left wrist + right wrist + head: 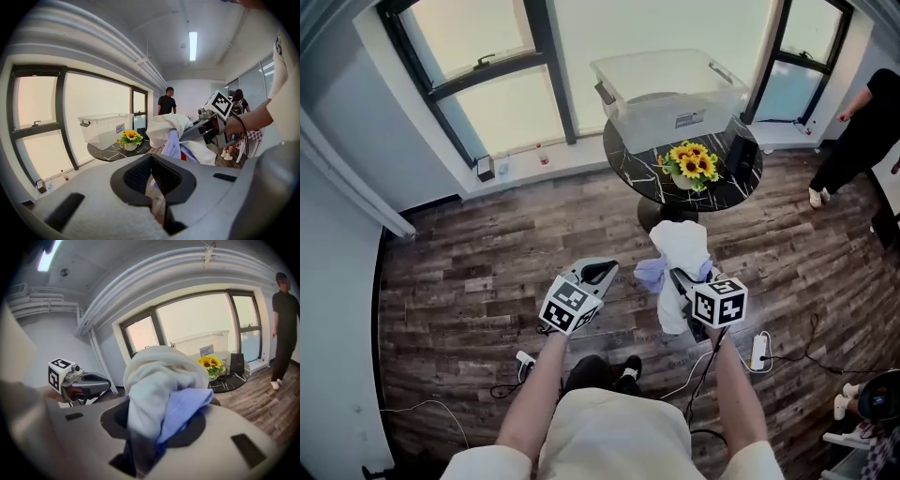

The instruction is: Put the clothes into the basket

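My right gripper [677, 278] is shut on a bundle of clothes [681, 251], a white garment wrapped with a light blue one, held up in front of me. In the right gripper view the clothes [161, 390] fill the space between the jaws of the right gripper [154, 430]. My left gripper [604, 273] hovers just left of the bundle, shut with nothing in it. The left gripper [157, 183] shows only a thin slit between its pads. The basket [670, 92], a clear plastic bin, stands on a round black table [731, 192] ahead of me.
A pot of sunflowers [694, 165] and a black box [741, 148] share the table with the bin. A person in black [861, 127] stands at the far right. Cables and a power strip [758, 352] lie on the wooden floor by my feet. Windows line the wall behind the table.
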Motion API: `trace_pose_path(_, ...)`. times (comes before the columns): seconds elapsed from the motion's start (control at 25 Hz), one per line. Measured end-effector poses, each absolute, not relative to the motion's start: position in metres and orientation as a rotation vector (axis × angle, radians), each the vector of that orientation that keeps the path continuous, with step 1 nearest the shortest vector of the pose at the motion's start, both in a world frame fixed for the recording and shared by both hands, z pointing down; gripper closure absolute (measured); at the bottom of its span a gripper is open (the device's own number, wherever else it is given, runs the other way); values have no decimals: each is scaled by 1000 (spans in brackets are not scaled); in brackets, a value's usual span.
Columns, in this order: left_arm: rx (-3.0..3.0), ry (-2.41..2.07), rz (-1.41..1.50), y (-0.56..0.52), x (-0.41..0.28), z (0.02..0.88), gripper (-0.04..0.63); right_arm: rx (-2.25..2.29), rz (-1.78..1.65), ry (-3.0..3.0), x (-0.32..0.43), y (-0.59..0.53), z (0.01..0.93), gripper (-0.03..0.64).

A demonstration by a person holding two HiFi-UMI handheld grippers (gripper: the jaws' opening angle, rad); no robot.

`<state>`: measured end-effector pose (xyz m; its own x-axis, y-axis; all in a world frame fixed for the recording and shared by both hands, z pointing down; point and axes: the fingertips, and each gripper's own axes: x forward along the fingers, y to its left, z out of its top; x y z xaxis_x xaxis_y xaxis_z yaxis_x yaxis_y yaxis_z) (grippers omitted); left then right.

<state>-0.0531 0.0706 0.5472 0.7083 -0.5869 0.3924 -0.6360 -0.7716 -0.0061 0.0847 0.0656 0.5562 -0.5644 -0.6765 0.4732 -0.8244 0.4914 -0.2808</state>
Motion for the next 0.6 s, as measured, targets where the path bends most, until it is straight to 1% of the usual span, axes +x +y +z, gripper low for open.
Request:
trace_pose_path(0.24, 2800, -1016, 526, 19, -59, 535, 580, 1267, 667, -2446, 76, 20, 549, 471)
trace_pose_path(0.6, 2841, -901, 513, -105, -43, 547, 581, 1256, 611, -2407, 62, -91, 545, 471)
